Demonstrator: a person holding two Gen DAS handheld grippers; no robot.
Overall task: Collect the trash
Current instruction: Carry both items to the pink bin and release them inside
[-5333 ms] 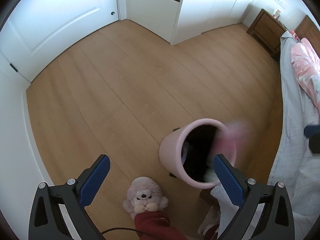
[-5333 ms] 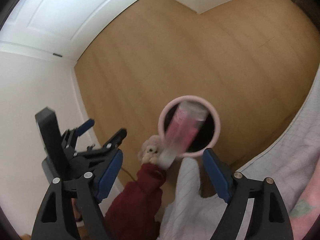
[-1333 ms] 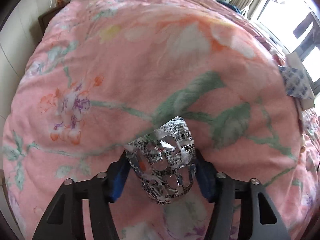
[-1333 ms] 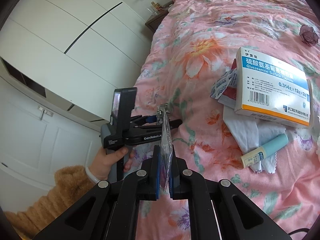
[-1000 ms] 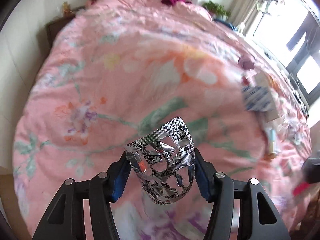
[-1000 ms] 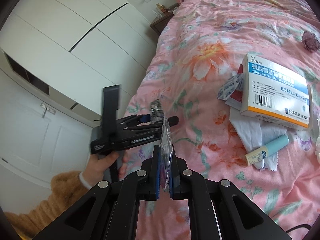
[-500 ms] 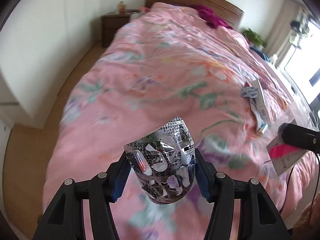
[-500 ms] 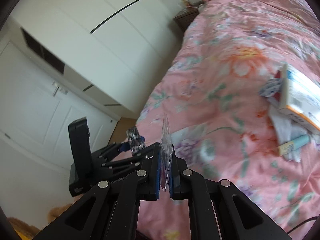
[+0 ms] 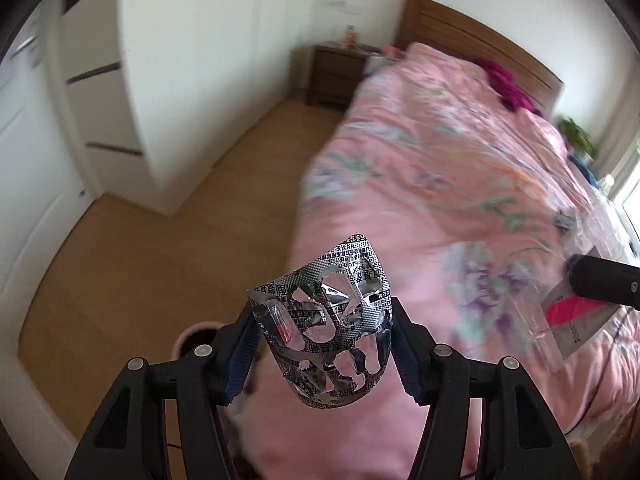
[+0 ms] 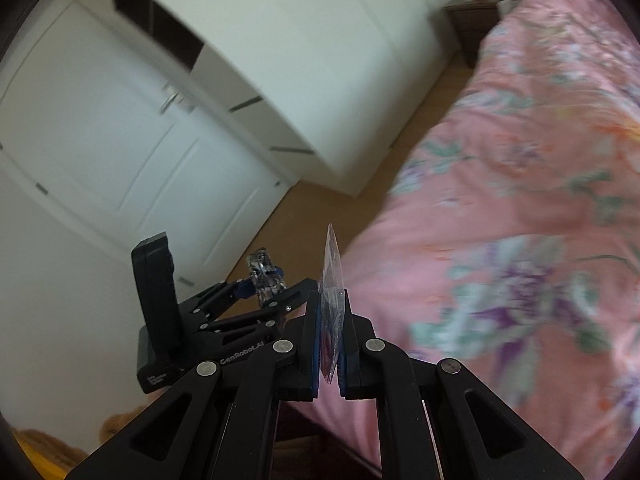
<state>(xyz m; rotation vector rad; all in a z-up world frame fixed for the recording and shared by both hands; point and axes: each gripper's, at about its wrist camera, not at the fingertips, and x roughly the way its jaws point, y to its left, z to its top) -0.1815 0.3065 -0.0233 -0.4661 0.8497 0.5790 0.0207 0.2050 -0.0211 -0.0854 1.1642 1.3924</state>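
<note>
Bedroom floor beside the bed (image 9: 460, 184): left tongs (image 9: 322, 354) clench a blister pack (image 9: 326, 320), right tongs (image 10: 330, 344) clench a clear wrapper (image 10: 331, 280); carrying step, next release both over the pink bin (image 9: 196, 330).

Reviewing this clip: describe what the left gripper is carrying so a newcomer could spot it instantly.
In the left wrist view, look below the pink floral bed to the left gripper at bottom centre. Clamped between its blue pads is a crumpled silver blister pack, the only shiny foil thing here, mostly popped open.

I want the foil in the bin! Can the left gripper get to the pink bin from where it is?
Probably yes. The left gripper, shut on the foil, hangs above open floor, and the bin peeks out just beneath its left finger. Nothing seems to block the way down.
</note>
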